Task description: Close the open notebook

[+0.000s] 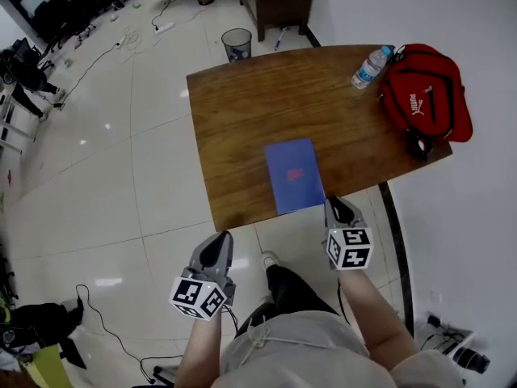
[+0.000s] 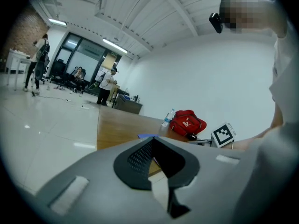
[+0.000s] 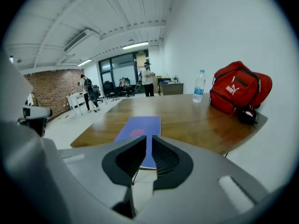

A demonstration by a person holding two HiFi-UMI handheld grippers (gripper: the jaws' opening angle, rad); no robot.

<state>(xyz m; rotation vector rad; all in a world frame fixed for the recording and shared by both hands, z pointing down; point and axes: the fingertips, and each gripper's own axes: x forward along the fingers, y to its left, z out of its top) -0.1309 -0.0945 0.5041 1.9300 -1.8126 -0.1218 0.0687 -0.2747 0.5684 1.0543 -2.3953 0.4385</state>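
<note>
The blue notebook (image 1: 293, 175) lies shut and flat on the wooden table (image 1: 242, 111), close to its front edge. My right gripper (image 1: 331, 204) hovers just off that edge, at the notebook's near right corner. Its jaws stand a narrow slit apart with nothing between them. In the right gripper view (image 3: 149, 136) the notebook (image 3: 140, 127) shows straight ahead through the slit. My left gripper (image 1: 216, 245) hangs lower and to the left, in front of the table over the floor. Its tips (image 2: 152, 138) meet and hold nothing. A thin strip of the notebook (image 2: 147, 136) shows beyond them.
A red bag (image 1: 426, 95) and a water bottle (image 1: 371, 67) sit at the table's far right corner. A waste bin (image 1: 236, 44) stands on the tiled floor behind the table. Cables trail over the floor at the left. People stand far off in the room (image 2: 107, 85).
</note>
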